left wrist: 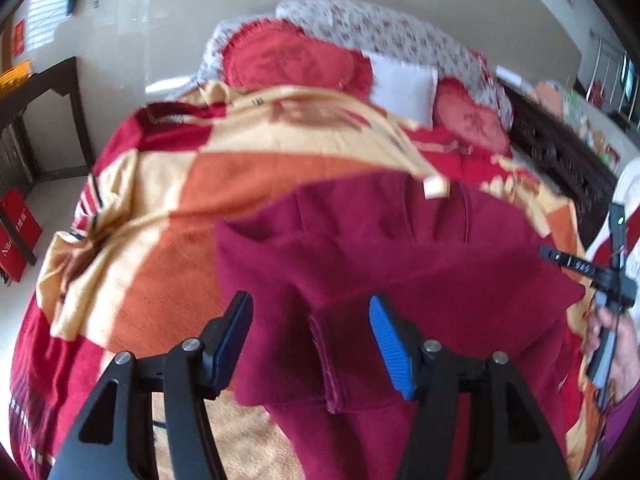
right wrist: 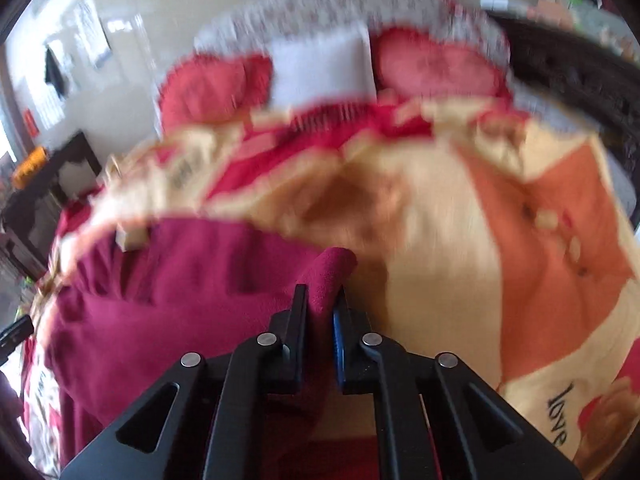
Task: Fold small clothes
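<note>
A dark red fleece garment [left wrist: 400, 264] lies spread on the bed, with a small white label [left wrist: 434, 188] at its far edge. My left gripper [left wrist: 312, 316] is open over the garment's near left part. A folded flap of the cloth runs between its black finger [left wrist: 236, 328] and blue pad [left wrist: 386, 336], and neither touches it. In the right wrist view, which is blurred, my right gripper [right wrist: 320, 296] is shut on a bunched corner of the garment [right wrist: 180, 300], and the cloth pokes up past the fingertips. A hand [left wrist: 618, 344] holds that tool at the right edge.
An orange, cream and red blanket [left wrist: 208, 200] covers the bed. Red cushions [left wrist: 288, 60], a white pillow [left wrist: 404, 84] and floral bedding [left wrist: 384, 28] lie at the head. A dark carved bed frame [left wrist: 560, 156] runs along the right. A dark table [left wrist: 36, 92] and a red box [left wrist: 16, 232] stand at the left.
</note>
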